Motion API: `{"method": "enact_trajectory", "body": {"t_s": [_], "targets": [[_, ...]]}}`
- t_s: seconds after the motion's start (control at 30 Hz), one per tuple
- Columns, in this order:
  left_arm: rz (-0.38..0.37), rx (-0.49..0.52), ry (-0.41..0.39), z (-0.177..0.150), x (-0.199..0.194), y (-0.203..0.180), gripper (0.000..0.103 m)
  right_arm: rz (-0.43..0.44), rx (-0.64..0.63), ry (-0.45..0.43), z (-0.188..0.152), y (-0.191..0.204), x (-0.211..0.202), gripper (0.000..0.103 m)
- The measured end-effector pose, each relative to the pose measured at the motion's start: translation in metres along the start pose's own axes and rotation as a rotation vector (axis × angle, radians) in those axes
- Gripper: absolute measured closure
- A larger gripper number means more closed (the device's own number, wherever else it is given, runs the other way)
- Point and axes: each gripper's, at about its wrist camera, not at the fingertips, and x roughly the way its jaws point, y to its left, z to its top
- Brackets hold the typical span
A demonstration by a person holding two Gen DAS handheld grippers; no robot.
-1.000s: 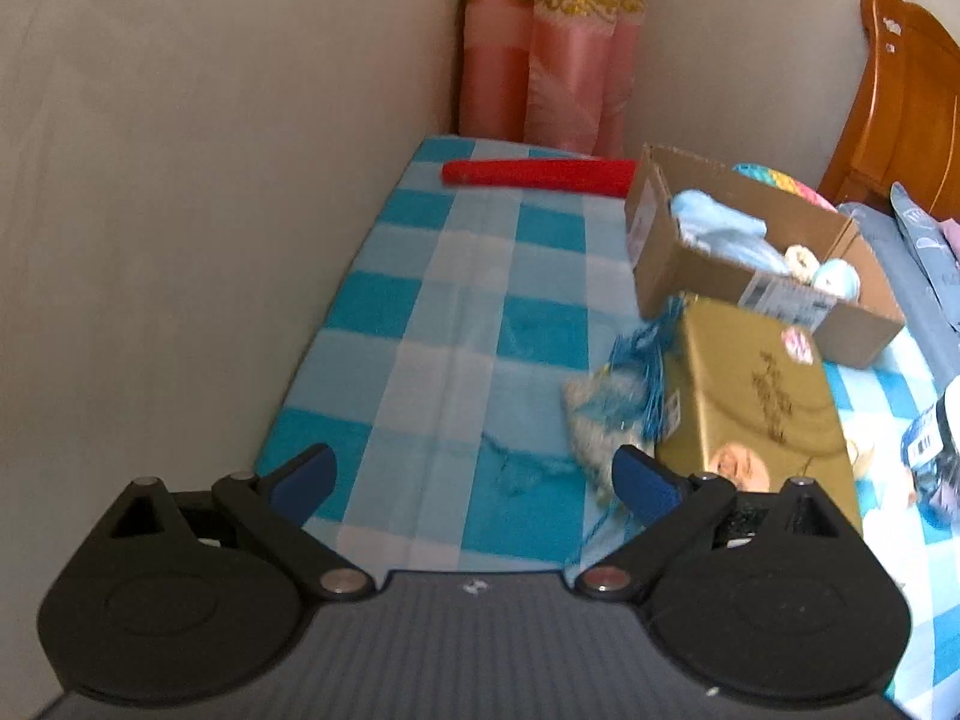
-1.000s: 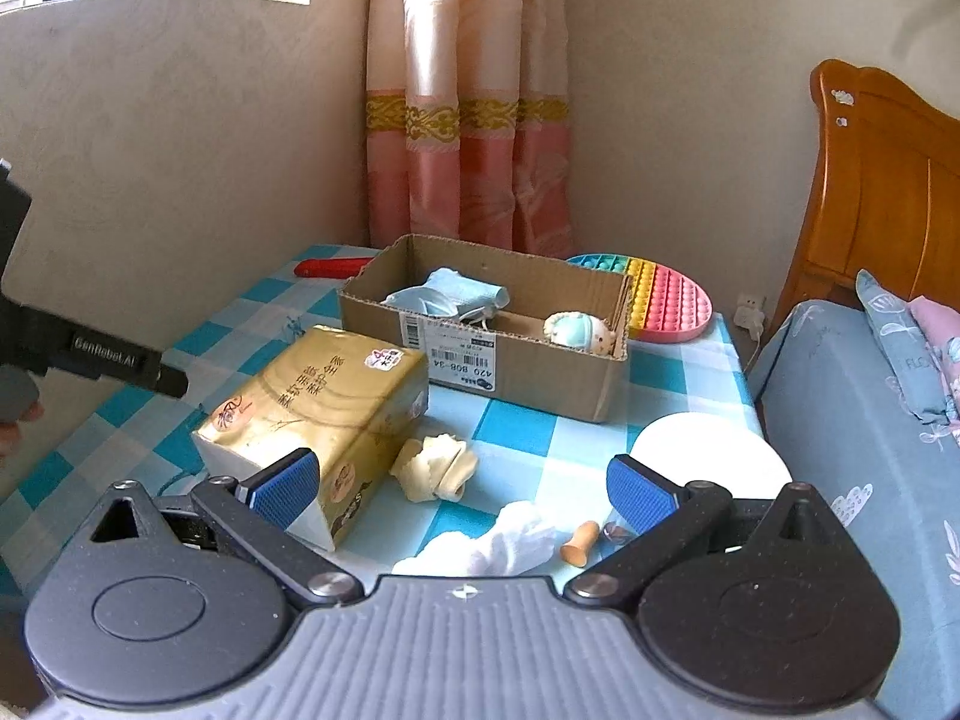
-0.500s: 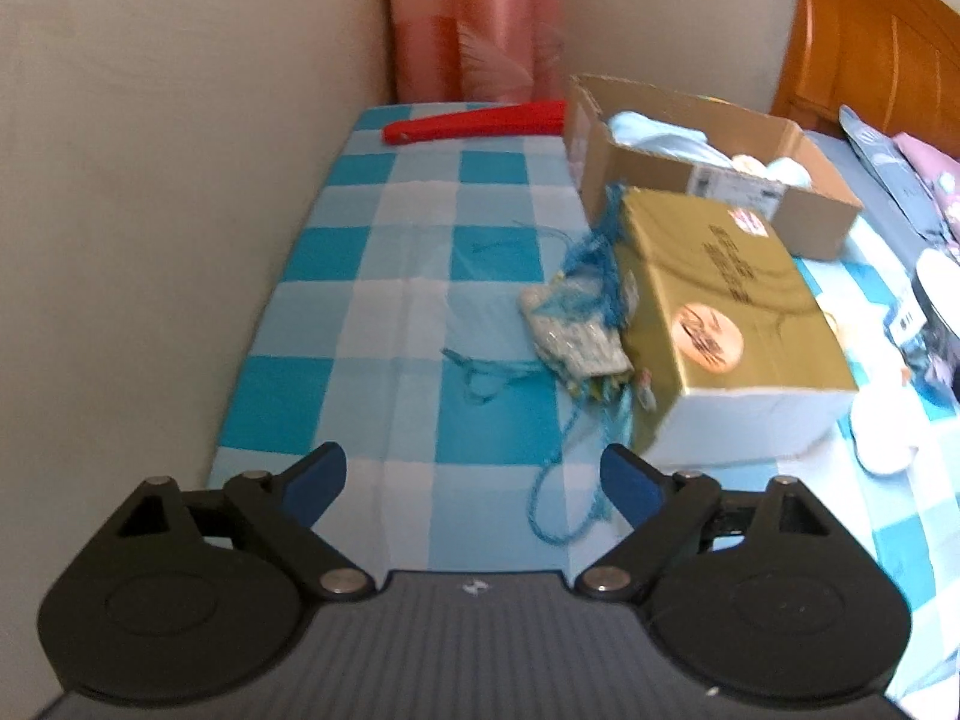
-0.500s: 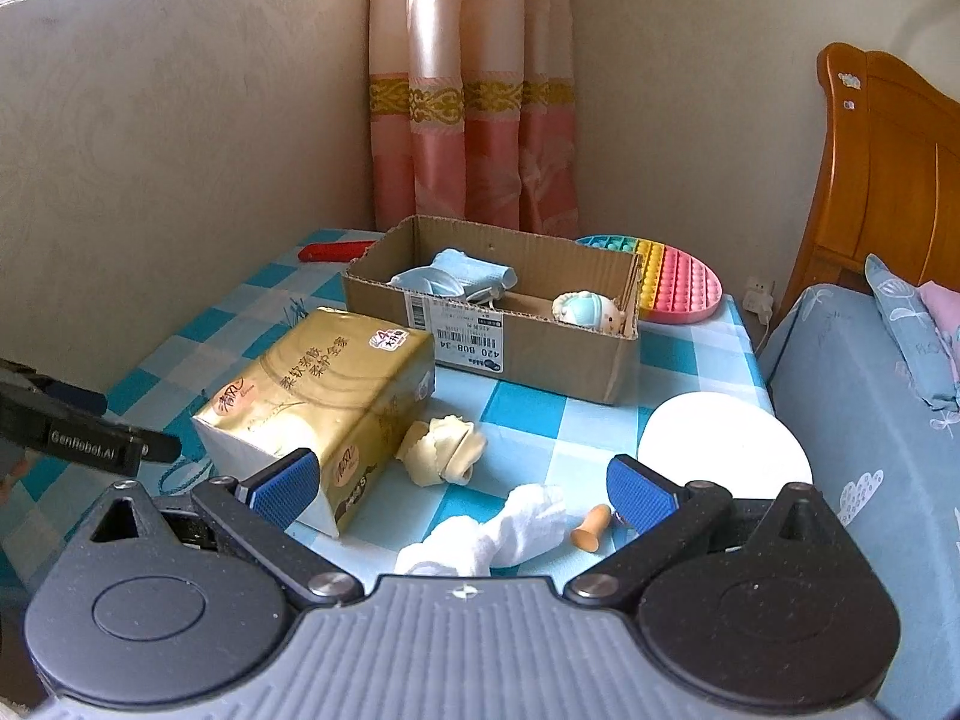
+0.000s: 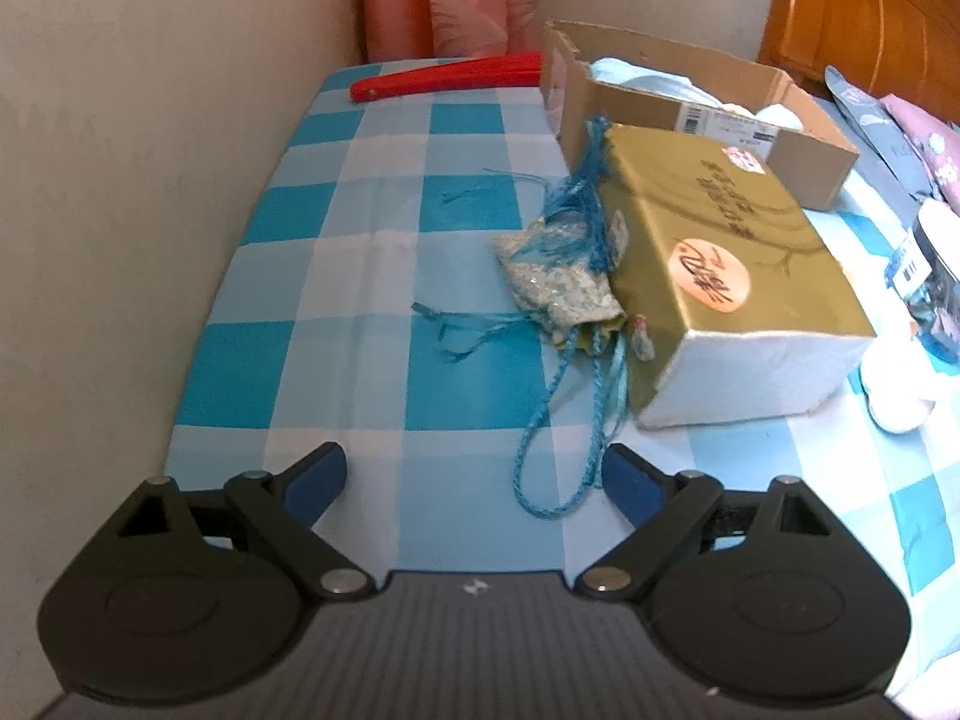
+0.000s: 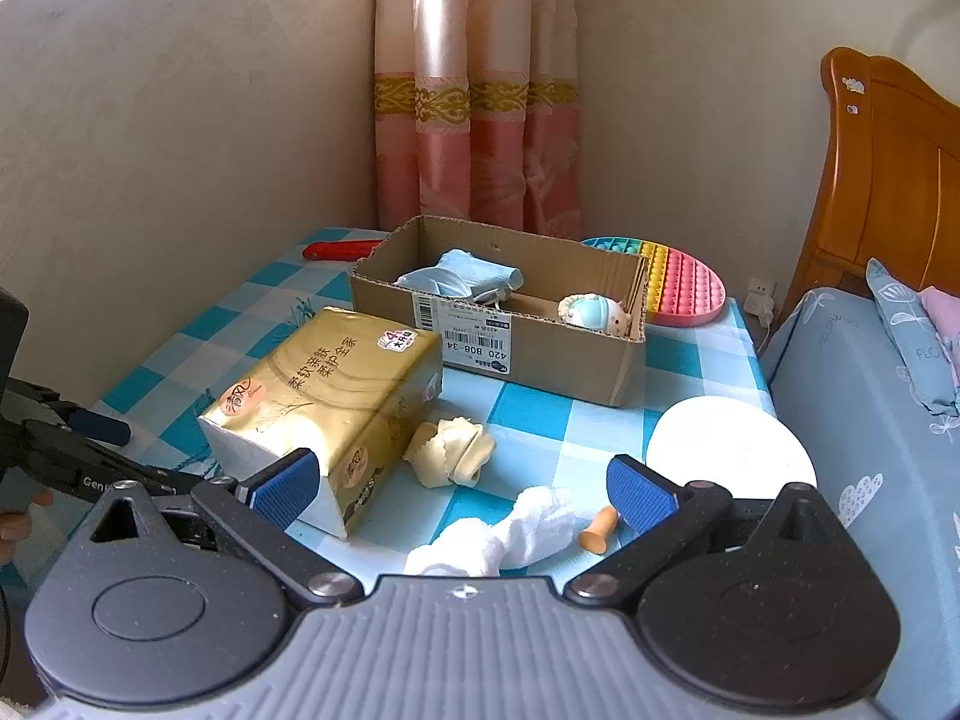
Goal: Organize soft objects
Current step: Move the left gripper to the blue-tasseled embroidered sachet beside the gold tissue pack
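Observation:
A pale beaded pouch point(image 5: 558, 288) with blue tassels lies on the checked tablecloth point(image 5: 360, 276), against a gold tissue pack point(image 5: 720, 264). Its blue cord point(image 5: 540, 480) loops down between the fingers of my left gripper point(image 5: 474, 474), which is open and holds nothing. My right gripper point(image 6: 462, 489) is open above a white cloth point(image 6: 510, 534), with a cream cloth point(image 6: 450, 450) just beyond. The cardboard box point(image 6: 576, 354) behind holds a blue mask point(image 6: 462, 279) and a small plush toy point(image 6: 591, 312).
A red folded fan point(image 5: 450, 78) lies at the far edge by the curtain. A rainbow pop-it mat point(image 6: 678, 282), a white plate point(image 6: 732, 450) and a small orange peg point(image 6: 597, 531) sit on the right. The wall runs along the left, a bed point(image 6: 852, 396) stands right.
My left gripper has sunk and tipped toward the table, so the pouch and its cord are nearer and the cord lies between the fingers. The right gripper has stayed put.

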Motion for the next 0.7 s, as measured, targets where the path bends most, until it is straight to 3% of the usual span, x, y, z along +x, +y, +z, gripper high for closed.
{"method": "enact_trajectory", "body": {"t_s": [0.7], "targets": [[0.129,-0.131,-0.03,0.022,0.015,0.045,0.011,-0.005,-0.002,0.024,-0.002,-0.003,0.006,0.0]]}}
